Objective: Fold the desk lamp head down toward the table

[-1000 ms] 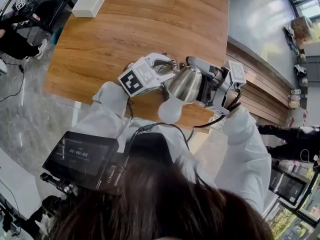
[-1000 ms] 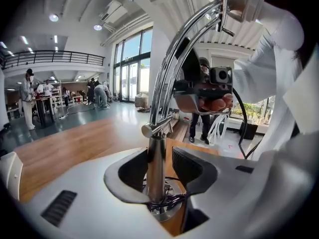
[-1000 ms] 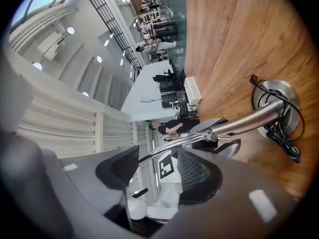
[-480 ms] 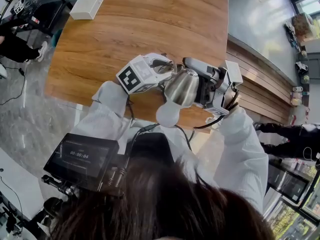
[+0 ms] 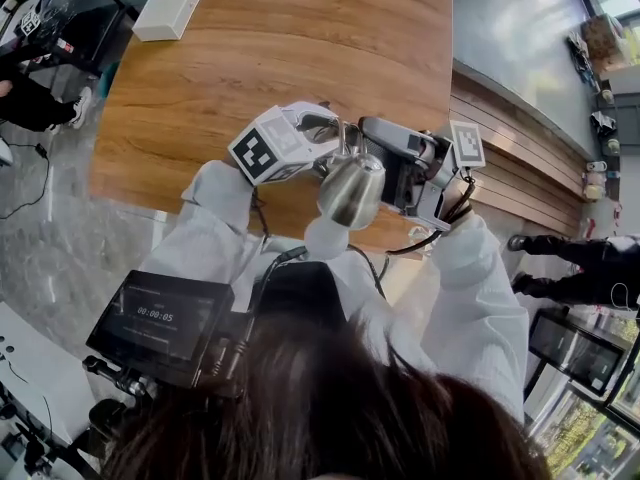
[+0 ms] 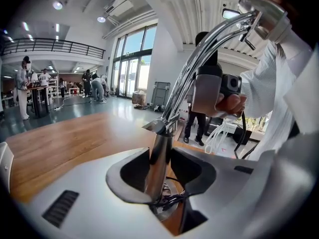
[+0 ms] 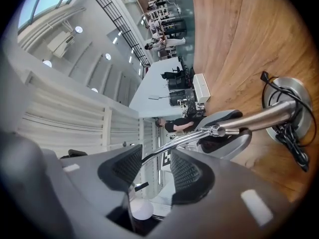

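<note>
Chrome desk lamp (image 5: 352, 190), centre of frame on wooden table (image 5: 300, 48): left gripper (image 6: 160, 172), jaws just closed, clamps the upright post (image 6: 159, 151); right gripper (image 7: 152, 166), likewise, pinches the thin arm (image 7: 183, 139).

- Head cam: overhead, steeply down on wooden table (image 5: 300, 58).
- L gripper cam: close-up, faces lamp post (image 6: 158, 158).
- R gripper cam: close-up, lamp arm (image 7: 183, 143); both share lamp base (image 7: 299, 88).

Bright daylight is filling all 3 views, fisheye bending the edges.
Tall windows (image 6: 132, 59) at 11 o'clock in the left gripper view are pouring light in; the chrome lamp (image 6: 158, 158) is gleaming, the head view's table (image 5: 300, 58) is glaring toward 1 o'clock, corners are going black.
</note>
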Available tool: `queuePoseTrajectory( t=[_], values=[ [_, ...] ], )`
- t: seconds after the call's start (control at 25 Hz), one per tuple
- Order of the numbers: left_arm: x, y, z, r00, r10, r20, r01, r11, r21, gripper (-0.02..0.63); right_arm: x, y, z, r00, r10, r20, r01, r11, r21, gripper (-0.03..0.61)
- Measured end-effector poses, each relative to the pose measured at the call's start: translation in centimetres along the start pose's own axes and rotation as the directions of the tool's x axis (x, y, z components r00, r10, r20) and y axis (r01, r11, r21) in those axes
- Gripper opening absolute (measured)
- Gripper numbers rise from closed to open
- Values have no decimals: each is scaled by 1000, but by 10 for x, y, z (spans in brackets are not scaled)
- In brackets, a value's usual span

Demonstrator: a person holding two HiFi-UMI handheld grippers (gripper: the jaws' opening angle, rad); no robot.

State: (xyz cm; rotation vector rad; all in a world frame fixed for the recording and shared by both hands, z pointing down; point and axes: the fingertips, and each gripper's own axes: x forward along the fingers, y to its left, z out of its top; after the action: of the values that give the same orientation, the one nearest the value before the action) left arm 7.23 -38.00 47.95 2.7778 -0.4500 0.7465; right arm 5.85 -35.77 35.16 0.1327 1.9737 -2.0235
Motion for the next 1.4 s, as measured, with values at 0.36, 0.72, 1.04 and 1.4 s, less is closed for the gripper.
queuePoseTrajectory(
  t=[0.36, 0.72, 1.04, 1.4],
  values=[
    [3, -4, 3, 997, -73, -16, 72, 997, -23, 135, -6, -19, -41, 967, -206, -149, 147, 932, -332, 126],
    [-6, -7, 6, 999, -34, -35, 37, 997, 69, 127, -19, -61, -58, 880, -448, -160, 251, 724, -642, 81],
    [-14, -14, -5, 985, 40, -167, 2, 971, 239, 99, -27, -67, -60, 861, -496, -111, 259, 616, -744, 78],
    [-12, -22, -12, 997, -18, -80, 28, 993, 118, 43, -35, -82, -64, 782, -624, -17, 241, 327, -914, 87]
  ],
)
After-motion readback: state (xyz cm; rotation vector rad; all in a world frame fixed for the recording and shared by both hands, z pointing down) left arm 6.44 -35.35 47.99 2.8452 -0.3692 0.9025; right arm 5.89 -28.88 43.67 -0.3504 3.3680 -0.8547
